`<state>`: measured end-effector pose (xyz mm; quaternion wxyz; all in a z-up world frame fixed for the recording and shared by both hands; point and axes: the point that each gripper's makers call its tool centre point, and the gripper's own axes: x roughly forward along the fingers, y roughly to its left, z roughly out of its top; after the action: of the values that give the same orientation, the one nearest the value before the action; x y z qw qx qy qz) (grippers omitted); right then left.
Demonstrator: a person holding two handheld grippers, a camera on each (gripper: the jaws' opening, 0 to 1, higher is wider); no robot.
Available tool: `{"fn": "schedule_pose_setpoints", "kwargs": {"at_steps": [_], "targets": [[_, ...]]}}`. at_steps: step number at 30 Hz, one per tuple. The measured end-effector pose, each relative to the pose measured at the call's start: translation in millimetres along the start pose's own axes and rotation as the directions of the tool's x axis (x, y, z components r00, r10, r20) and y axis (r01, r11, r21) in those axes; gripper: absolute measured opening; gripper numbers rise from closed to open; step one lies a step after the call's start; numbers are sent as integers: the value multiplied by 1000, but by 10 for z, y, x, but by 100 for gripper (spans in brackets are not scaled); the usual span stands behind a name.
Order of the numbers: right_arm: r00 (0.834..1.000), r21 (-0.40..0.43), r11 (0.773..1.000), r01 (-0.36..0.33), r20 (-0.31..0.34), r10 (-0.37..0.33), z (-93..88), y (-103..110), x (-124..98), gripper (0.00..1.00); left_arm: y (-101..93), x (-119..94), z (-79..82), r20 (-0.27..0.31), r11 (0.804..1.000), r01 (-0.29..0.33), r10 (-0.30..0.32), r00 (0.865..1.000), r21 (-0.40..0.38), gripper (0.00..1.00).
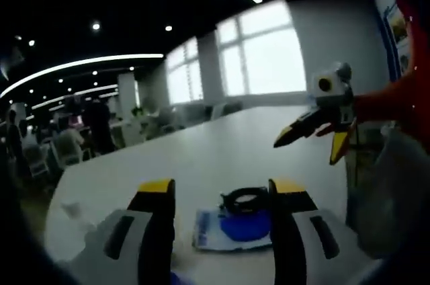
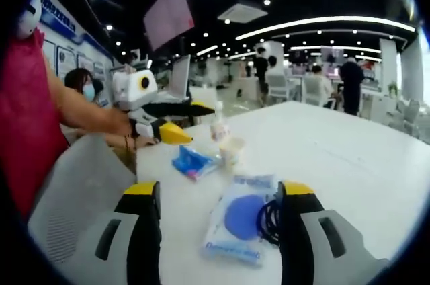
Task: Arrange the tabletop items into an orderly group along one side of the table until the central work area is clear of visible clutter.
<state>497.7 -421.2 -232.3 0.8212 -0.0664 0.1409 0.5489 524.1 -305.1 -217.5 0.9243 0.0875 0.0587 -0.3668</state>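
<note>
Left gripper [image 1: 222, 194] and right gripper [image 2: 222, 197] both spread wide, holding nothing. White-blue packet [image 2: 236, 226] near table [image 2: 336, 150] edge – black cable coil [image 2: 269, 221] touching it; blue wrapper [image 2: 193, 162], small bottle [image 2: 218, 126] farther left.

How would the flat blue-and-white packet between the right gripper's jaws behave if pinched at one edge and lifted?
The blue-and-white packet looks thin and lies flat on the white table, so it probably droops when lifted by an edge. Its glossy wrapper suggests it may slip. The black coiled cable at its edge might drag along.
</note>
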Motion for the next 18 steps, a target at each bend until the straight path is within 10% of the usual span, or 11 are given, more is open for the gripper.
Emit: {"fn": "schedule_pose_setpoints", "kwargs": {"at_steps": [18], "targets": [[991, 59, 989, 133, -2, -133, -163, -403, -360, 69, -436, 598, -295, -107, 992, 109, -115, 988, -58, 49]]}}
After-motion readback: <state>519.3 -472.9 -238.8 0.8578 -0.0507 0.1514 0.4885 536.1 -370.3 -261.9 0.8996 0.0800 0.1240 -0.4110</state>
